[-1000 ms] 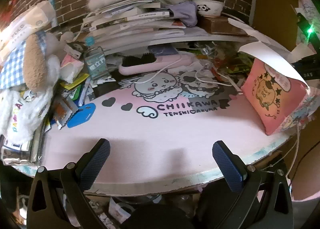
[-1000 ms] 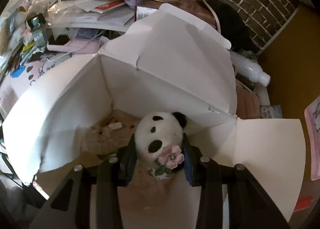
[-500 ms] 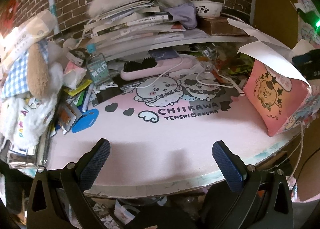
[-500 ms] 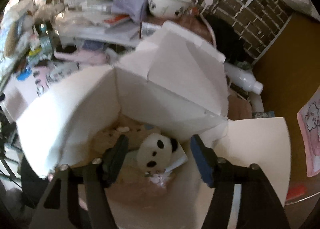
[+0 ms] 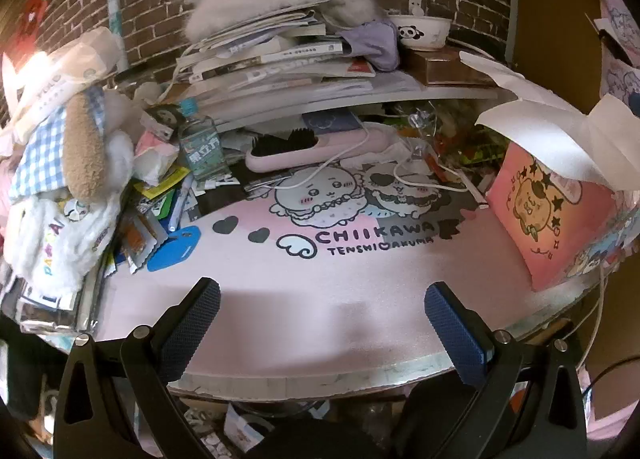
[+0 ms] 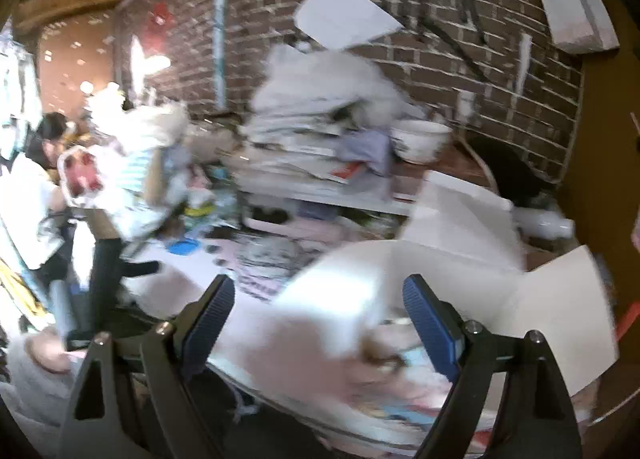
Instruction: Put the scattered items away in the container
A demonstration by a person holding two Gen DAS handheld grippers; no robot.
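Note:
My left gripper (image 5: pixel 322 291) is open and holds nothing, hovering over the front edge of the pink desk mat (image 5: pixel 320 271). The container, a pink box (image 5: pixel 552 211) with white flaps, stands at the mat's right end. Loose packets (image 5: pixel 136 235) and a blue tag (image 5: pixel 174 247) lie at the mat's left edge. My right gripper (image 6: pixel 319 285) is open and empty above the box's white flaps (image 6: pixel 460 227). That view is heavily blurred, so the inside of the box cannot be made out.
A pink hairbrush (image 5: pixel 316 147), a bottle (image 5: pixel 202 147) and cables crowd the back of the mat. A plush dog (image 5: pixel 76 163) leans at the left. Stacked books (image 5: pixel 280 59) and a panda bowl (image 5: pixel 424 33) sit on a shelf by the brick wall. A person (image 6: pixel 36 195) is at far left.
My right gripper opened and let go of the panda plush inside the box, then lifted up and away. The left gripper has barely moved.

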